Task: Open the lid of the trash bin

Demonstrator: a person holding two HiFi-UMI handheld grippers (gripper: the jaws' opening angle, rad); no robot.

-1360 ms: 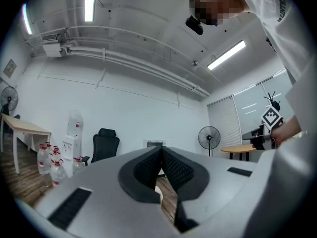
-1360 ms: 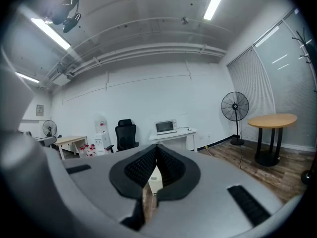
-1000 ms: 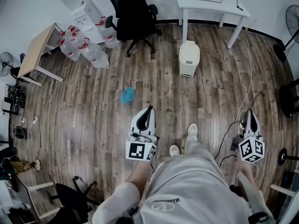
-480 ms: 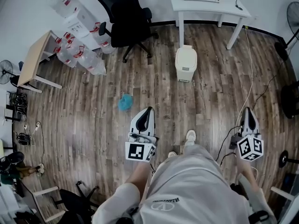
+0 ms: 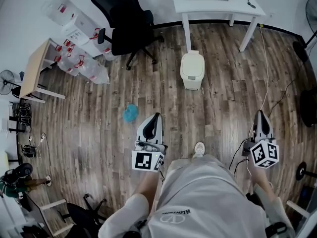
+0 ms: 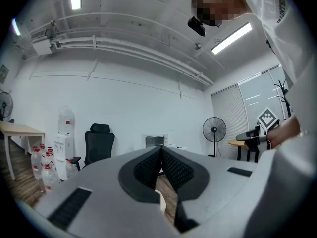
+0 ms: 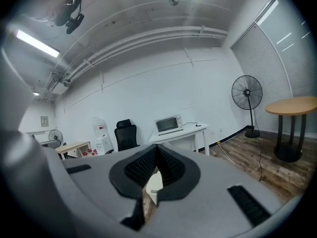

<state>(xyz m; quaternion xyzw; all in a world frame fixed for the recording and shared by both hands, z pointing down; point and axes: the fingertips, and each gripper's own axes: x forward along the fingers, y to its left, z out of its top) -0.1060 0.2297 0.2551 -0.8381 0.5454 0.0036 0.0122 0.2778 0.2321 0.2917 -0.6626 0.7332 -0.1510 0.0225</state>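
Note:
A cream trash bin (image 5: 191, 69) stands on the wood floor in front of a white desk, its lid down. In the head view my left gripper (image 5: 157, 116) is shut and empty, pointing toward the bin from well short of it. My right gripper (image 5: 259, 113) is shut and empty too, further right and equally far from the bin. In the left gripper view the gripper (image 6: 161, 150) has its jaws together, and a sliver of the bin (image 6: 160, 203) shows below them. The right gripper (image 7: 157, 148) likewise has closed jaws, with the bin (image 7: 154, 185) seen beneath.
A white desk (image 5: 218, 6) with a toaster oven stands behind the bin, and a black office chair (image 5: 125, 19) is to its left. Water bottles (image 5: 79, 63) and a wooden table (image 5: 33, 68) are at far left. A blue crumpled thing (image 5: 131, 113) and cables (image 5: 265, 63) lie on the floor.
The person has stepped forward, so the bin, desk and chair sit lower and nearer in the head view. Both grippers stay shut and level.

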